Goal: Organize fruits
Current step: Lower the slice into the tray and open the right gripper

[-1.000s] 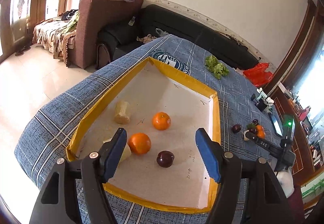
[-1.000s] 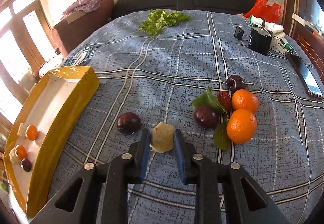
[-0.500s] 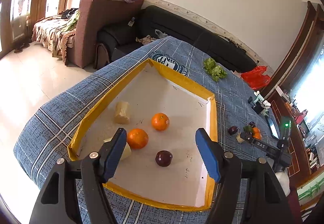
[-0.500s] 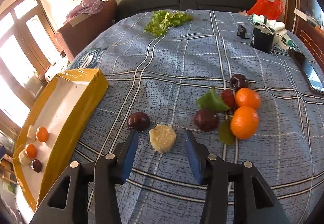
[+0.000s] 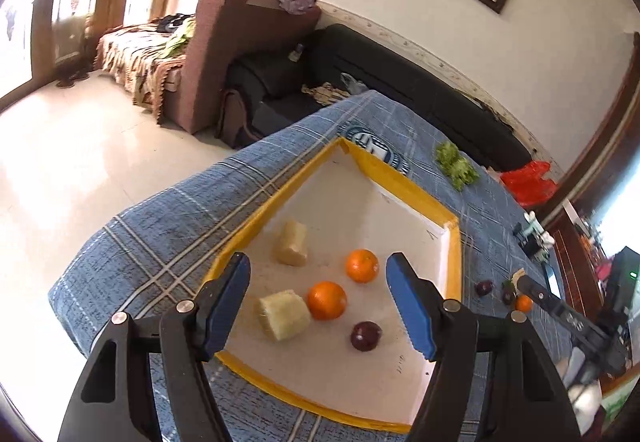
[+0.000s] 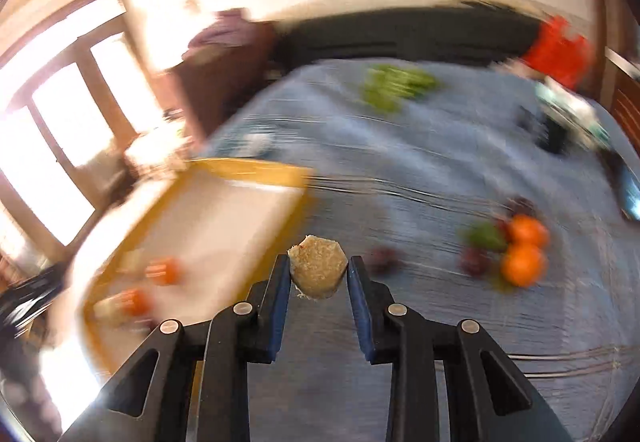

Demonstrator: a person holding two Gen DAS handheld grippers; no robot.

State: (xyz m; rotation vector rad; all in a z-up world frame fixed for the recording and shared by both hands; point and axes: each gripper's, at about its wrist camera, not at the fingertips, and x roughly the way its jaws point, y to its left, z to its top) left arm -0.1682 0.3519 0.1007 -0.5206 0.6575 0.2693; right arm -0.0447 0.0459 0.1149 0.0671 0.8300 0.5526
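A yellow-rimmed white tray [image 5: 408,186] on the blue plaid cloth holds two oranges [image 5: 327,300], a dark plum [image 5: 365,336] and two pale fruit chunks [image 5: 285,309]. My left gripper [image 5: 318,260] hangs open above the tray's near end, with nothing between its pads. My right gripper [image 6: 320,262] has its jaws closing, and the pads press a third pale chunk [image 6: 318,272] held clear of the cloth, just right of the tray [image 6: 248,166]. Two oranges [image 6: 524,264], plums [image 6: 474,260] and a green leaf [image 6: 484,236] lie on the cloth to the right. The right wrist view is blurred.
Lettuce [image 6: 396,84] lies at the far side of the cloth, and a red bag [image 6: 556,42] sits behind it. A phone [image 6: 628,190] and small dark items rest at the right edge. A sofa [image 5: 248,54] and bare floor are left of the table.
My right gripper opened around the pale chunk, then closed on it, rose and swung left toward the tray. My left gripper drifted a little over the tray and stayed open.
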